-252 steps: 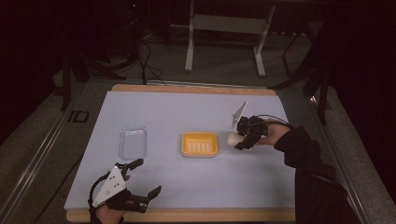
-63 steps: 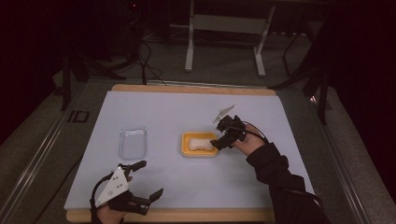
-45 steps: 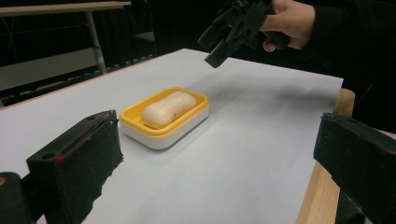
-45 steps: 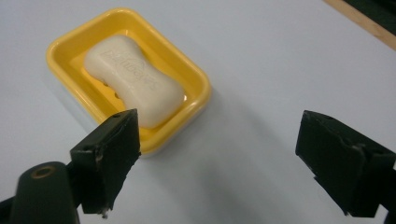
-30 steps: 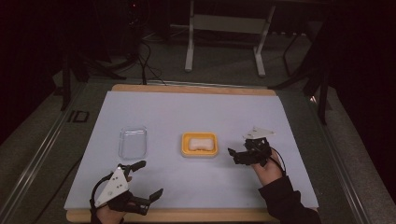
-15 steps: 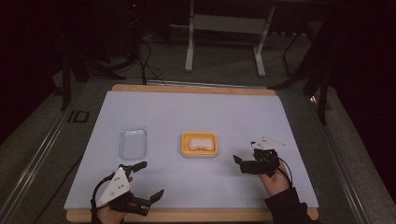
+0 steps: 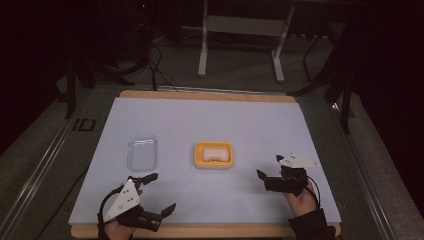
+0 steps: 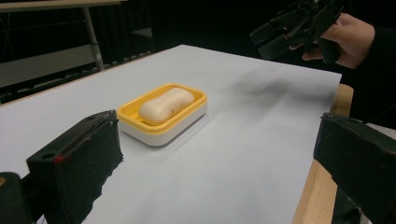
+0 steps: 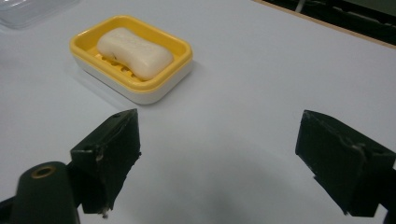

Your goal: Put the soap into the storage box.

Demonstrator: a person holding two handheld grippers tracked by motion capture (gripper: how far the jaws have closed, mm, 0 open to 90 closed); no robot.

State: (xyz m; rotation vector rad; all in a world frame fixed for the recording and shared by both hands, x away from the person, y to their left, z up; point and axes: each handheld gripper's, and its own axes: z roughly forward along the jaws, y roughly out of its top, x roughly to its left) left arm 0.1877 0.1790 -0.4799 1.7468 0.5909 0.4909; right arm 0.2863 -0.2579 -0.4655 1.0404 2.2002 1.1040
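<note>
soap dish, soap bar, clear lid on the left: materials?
Soap dish: looks like moulded plastic, glossy yellow tray over a white base.
Soap bar: cream, matte, waxy surface with rounded edges, likely real soap.
Clear lid: transparent with bright rim highlights, probably thin plastic; glass can't be excluded.

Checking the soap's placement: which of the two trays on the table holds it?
The yellow tray at the centre holds the soap; the clear tray to its left lies empty.

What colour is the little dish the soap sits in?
The soap dish has a yellow tray on a white base, clearest in the right gripper view.
</note>
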